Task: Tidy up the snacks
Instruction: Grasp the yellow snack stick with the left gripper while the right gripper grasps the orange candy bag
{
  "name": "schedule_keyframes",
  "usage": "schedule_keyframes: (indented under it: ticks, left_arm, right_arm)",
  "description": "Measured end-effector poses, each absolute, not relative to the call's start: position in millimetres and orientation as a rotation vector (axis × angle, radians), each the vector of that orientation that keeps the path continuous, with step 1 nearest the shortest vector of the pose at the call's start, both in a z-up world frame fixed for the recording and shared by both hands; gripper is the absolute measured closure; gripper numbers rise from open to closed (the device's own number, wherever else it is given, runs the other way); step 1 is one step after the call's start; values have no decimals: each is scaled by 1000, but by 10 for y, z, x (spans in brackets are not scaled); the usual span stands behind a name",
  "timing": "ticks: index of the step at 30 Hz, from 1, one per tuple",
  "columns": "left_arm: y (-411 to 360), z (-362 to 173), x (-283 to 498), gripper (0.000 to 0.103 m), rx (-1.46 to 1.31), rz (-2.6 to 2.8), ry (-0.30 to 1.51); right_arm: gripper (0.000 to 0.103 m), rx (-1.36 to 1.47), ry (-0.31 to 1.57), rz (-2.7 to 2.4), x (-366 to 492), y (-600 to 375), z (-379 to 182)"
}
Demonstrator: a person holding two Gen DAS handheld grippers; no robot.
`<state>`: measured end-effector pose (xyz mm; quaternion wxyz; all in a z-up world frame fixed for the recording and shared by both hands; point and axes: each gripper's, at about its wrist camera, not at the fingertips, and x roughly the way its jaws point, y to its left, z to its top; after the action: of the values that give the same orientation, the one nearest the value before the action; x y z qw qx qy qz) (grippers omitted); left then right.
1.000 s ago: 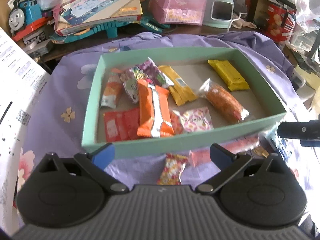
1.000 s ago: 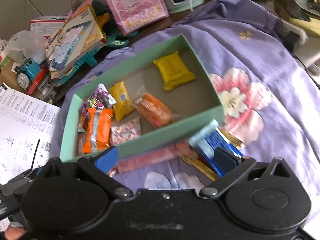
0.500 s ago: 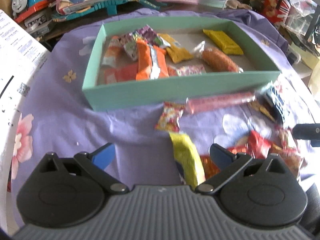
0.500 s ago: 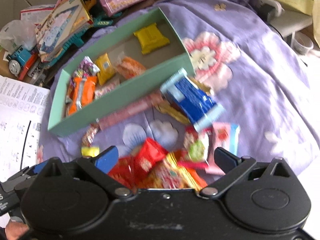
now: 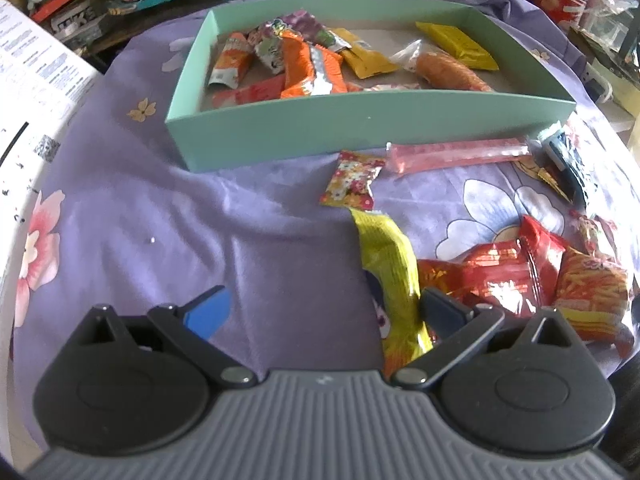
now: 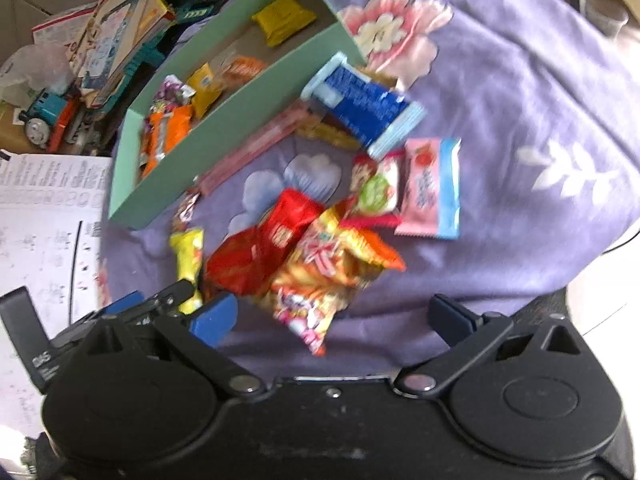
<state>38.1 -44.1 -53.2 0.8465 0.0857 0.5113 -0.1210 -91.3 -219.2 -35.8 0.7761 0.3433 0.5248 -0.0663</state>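
Observation:
A mint-green box (image 5: 360, 128) holds several snack packets on the purple flowered cloth. In front of it lie loose snacks: a small floral packet (image 5: 352, 178), a long pink tube (image 5: 456, 154), a yellow-green packet (image 5: 390, 276) and red bags (image 5: 500, 276). My left gripper (image 5: 324, 312) is open and low over the cloth, with the yellow-green packet just inside its right finger. My right gripper (image 6: 334, 316) is open too, above a yellow-orange bag (image 6: 328, 276). Beyond that bag lie a blue packet (image 6: 364, 108) and a pink packet (image 6: 430, 188), beside the box (image 6: 224, 128).
Printed paper sheets (image 5: 36, 64) lie to the left of the cloth. A toy train (image 6: 44, 120), book boxes (image 6: 116, 36) and other clutter stand behind the box. The cloth drops away at the right edge (image 6: 600, 248). Bare cloth (image 5: 160, 240) stretches left of the loose snacks.
Both grippers have pulled back from the box toward the near side. The pile of loose snacks has come into view under them. Both stay open with nothing held.

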Motion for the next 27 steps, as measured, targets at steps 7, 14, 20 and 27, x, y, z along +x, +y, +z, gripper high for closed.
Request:
schedule_keyframes:
  ticks: [7, 14, 20, 27]
  left_arm:
    - [-321, -556, 424, 0, 147, -207, 1082]
    - [-270, -567, 455, 0, 129, -173, 1086]
    - [-368, -576, 483, 0, 162, -171, 1081]
    - [-448, -637, 529, 0, 177, -172, 1093]
  right_arm:
    - [42, 691, 1106, -134, -771, -2069, -413]
    - [45, 580, 1078, -135, -570, -1945, -387]
    - [38, 614, 1084, -141, -497, -1973, -472]
    - [34, 637, 1077, -140, -486, -2006, -485]
